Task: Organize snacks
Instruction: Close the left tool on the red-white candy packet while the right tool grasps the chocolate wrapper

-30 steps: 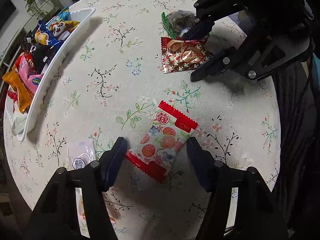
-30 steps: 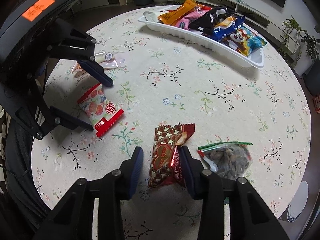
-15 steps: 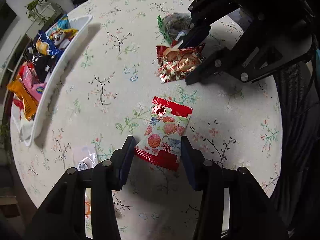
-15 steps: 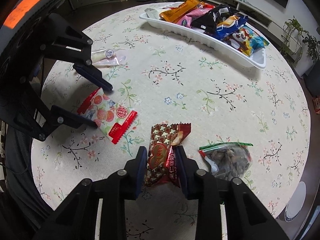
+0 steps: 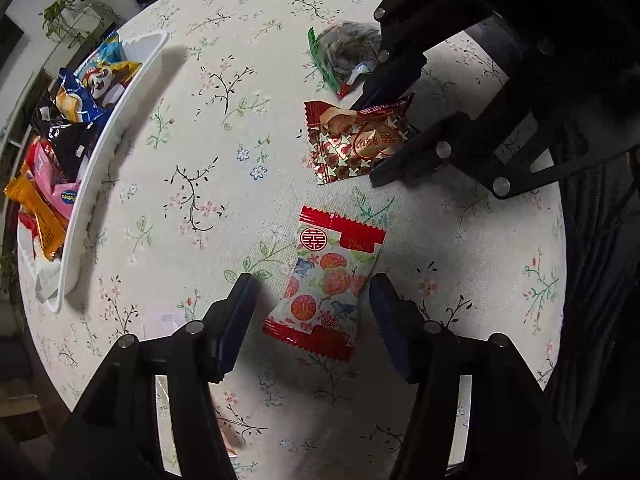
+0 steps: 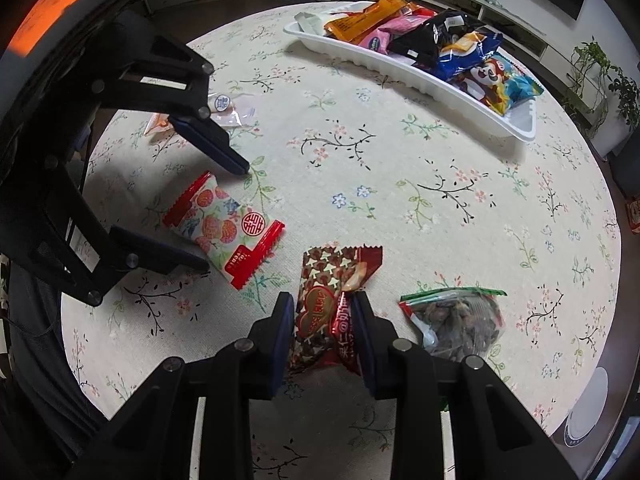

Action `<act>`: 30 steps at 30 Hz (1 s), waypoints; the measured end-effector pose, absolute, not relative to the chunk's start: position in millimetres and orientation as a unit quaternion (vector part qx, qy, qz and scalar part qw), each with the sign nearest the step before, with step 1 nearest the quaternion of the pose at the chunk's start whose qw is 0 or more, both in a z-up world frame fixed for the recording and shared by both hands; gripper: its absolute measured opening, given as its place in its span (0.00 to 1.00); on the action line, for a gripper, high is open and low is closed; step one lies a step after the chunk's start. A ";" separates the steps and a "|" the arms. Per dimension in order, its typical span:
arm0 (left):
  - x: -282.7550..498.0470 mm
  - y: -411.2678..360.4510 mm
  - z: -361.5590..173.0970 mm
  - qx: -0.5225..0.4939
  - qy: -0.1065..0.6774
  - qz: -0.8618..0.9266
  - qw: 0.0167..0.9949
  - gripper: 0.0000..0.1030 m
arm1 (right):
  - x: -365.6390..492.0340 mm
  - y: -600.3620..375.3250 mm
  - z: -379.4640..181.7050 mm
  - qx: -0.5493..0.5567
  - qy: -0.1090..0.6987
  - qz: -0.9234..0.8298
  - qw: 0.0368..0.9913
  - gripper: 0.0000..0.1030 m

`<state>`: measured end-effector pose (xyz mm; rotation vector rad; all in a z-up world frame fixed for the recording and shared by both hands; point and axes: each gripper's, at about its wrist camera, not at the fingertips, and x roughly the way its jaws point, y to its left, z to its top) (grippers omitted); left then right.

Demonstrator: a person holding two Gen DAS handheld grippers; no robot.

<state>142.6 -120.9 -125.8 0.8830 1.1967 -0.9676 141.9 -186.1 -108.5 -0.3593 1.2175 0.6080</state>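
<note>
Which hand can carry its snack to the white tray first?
Probably the right. The right gripper already has its jaws squeezed on the brown star packet. The left gripper has just reopened around the red-and-white packet, jaws clear of it. The tray has room.

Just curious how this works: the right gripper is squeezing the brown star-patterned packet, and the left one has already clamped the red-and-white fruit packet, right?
Not quite. The right gripper is pinching the brown star-patterned packet, but the left gripper has not clamped the red-and-white fruit packet. Its jaws have just been opening, and the left wrist view shows gaps on both sides of the packet, which lies on the tablecloth.
</note>
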 end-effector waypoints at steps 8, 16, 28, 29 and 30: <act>151.3 -119.9 -125.3 0.374 0.536 -0.424 0.626 0.50 | 145.5 -186.1 -109.3 -0.153 0.569 0.277 0.759 0.34; 149.9 -121.7 -123.8 0.368 0.538 -0.425 0.628 0.47 | 145.3 -180.9 -110.0 -0.157 0.571 0.270 0.759 0.36; 142.7 -112.9 -119.2 0.362 0.533 -0.411 0.644 0.33 | 142.2 -176.0 -112.1 -0.169 0.572 0.271 0.755 0.23; 143.0 -111.8 -118.5 0.357 0.535 -0.409 0.647 0.32 | 142.1 -176.4 -112.0 -0.170 0.572 0.271 0.756 0.23; 143.4 -110.2 -118.2 0.352 0.537 -0.409 0.649 0.32 | 141.5 -177.1 -111.5 -0.171 0.570 0.269 0.757 0.22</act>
